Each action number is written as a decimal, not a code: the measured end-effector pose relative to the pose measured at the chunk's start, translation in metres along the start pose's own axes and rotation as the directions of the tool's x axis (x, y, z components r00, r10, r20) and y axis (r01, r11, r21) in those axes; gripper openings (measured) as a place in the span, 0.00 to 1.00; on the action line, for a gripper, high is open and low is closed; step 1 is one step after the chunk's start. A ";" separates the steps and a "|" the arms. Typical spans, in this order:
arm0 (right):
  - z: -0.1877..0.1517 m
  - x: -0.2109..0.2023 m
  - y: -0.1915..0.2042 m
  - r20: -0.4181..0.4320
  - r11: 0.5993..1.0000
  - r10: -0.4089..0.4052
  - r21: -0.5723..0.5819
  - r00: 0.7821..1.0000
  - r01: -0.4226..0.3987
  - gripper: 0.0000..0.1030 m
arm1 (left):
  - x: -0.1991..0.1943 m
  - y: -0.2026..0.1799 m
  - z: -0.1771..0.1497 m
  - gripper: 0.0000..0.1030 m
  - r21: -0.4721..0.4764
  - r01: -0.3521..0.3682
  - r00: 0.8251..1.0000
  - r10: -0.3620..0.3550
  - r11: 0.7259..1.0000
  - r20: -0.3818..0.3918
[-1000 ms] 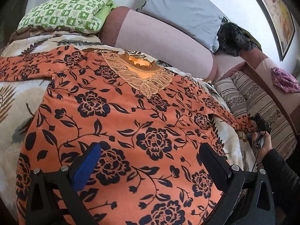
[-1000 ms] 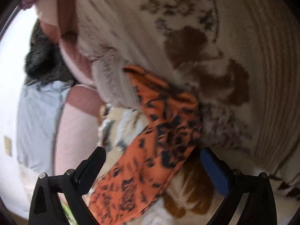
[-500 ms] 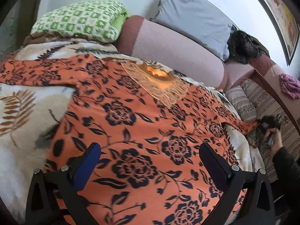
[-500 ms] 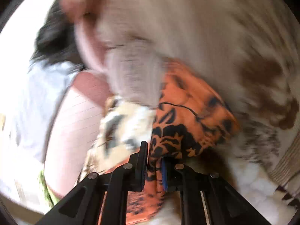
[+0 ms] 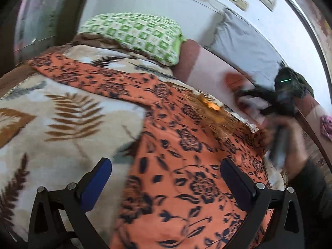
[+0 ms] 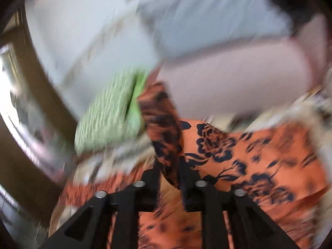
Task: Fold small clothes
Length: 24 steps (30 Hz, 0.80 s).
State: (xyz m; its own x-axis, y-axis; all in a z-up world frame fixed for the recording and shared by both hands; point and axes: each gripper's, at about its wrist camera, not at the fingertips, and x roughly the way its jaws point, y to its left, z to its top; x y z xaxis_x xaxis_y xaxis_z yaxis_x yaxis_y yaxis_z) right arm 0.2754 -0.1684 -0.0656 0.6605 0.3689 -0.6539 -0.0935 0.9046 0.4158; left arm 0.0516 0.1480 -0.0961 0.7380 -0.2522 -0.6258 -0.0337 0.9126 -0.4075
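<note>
Orange floral garment (image 5: 186, 166) lay spread on leaf-print blanket (image 5: 62, 124) on bed. Left gripper (image 5: 166, 178) spread wide above it, empty. Right gripper (image 6: 169, 178) jaws opening, narrow gap, sleeve (image 6: 161, 120) between them.

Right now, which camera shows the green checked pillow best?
The left wrist view: the green checked pillow sits sharp and almost whole at the head of the bed. The right wrist view shows it only as a motion-blurred green patch.
</note>
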 end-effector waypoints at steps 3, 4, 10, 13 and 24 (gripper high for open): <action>-0.052 0.067 0.005 -0.210 0.999 -0.040 0.020 0.977 0.045 0.96 | -0.011 0.014 0.002 1.00 -0.006 -0.031 0.999 0.031 0.999 0.008; -0.064 0.071 0.004 -0.221 0.999 -0.021 0.036 0.975 0.030 0.96 | -0.014 0.017 0.002 1.00 -0.001 -0.039 0.999 0.039 0.999 0.017; -0.064 0.005 -0.022 -0.129 0.994 0.073 0.092 0.989 -0.061 0.96 | 0.005 0.014 0.013 1.00 0.007 -0.021 1.000 0.022 1.000 -0.013; -0.047 -0.031 -0.079 -0.042 0.949 0.118 0.300 0.992 -0.100 0.96 | 0.025 -0.013 0.033 1.00 0.071 0.008 1.000 -0.007 0.997 -0.008; -0.105 -0.082 -0.238 0.195 0.568 0.222 0.770 0.955 -0.289 0.96 | 0.204 -0.077 0.106 1.00 -0.004 0.049 0.977 -0.049 0.999 -0.209</action>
State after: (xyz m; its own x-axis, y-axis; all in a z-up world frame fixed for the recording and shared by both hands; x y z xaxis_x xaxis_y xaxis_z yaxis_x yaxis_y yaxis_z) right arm 0.1654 -0.3909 -0.1775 0.7552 0.5120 -0.4093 0.3297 0.2430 0.9123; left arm 0.2763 0.0603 -0.1223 0.5820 -0.3581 -0.7301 0.0002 0.8979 -0.4403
